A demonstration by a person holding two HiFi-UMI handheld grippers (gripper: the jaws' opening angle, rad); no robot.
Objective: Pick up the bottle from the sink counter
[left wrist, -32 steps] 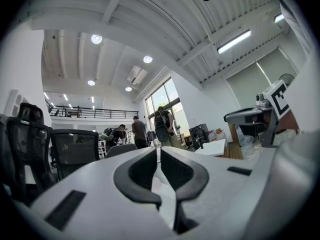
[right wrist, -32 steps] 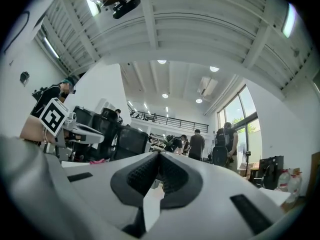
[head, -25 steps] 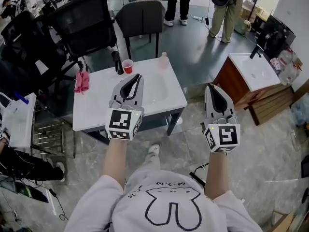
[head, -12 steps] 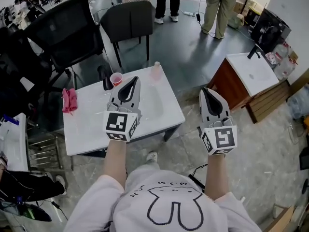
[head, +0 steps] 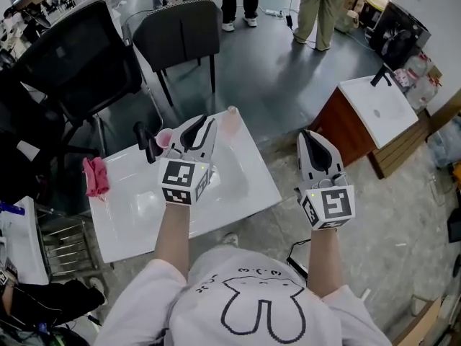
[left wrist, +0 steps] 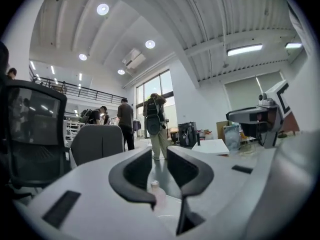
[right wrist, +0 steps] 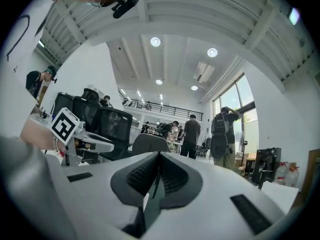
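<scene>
A pale pink translucent bottle [head: 231, 118] stands upright at the far edge of the white sink counter [head: 245, 193]. My left gripper [head: 204, 120] hovers over the counter's basin, its tips just left of the bottle and short of it. Its jaws have just been opening and stand a little apart with nothing between them; through the gap in the left gripper view [left wrist: 160, 156] the bottle [left wrist: 156, 194] shows ahead. My right gripper [head: 311, 133] is shut and empty, held over the floor to the right of the counter, and its jaws meet in the right gripper view [right wrist: 159, 157].
A red cup [head: 164, 137] and a black faucet [head: 148, 147] stand at the counter's back left, and a pink cloth [head: 95, 177] lies at its left end. Chairs [head: 180, 36] stand behind. A second sink cabinet [head: 374, 110] is at the right. People stand further back.
Both grippers have moved forward. The left one now reaches over the basin close to the bottle, with its jaws slightly parted. The right one stays shut beside the counter.
</scene>
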